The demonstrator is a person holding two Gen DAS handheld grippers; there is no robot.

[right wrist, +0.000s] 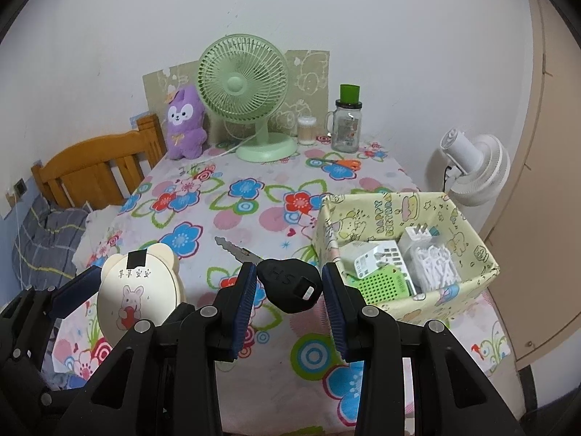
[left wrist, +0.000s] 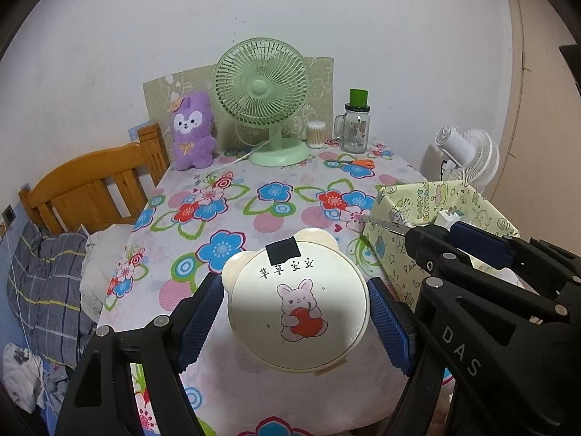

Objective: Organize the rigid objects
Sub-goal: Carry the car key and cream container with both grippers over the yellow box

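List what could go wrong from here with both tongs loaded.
1. The key sits skewed in the right tongs, held by its black head alone; it may twist or drop.
2. The round bear-eared case is smooth, so it could slide from the left tongs.
3. The box is already crowded; the case may not fit.

I see a cream bear-eared case (left wrist: 296, 309) printed with a pink rabbit hugging a red apple, and a black-headed key (right wrist: 290, 283). My pads (right wrist: 244, 309) are ribbed blue. The tablecloth (left wrist: 261, 196) carries blue, red and pink flowers; the box (right wrist: 468, 225) is pale yellow with cartoons.
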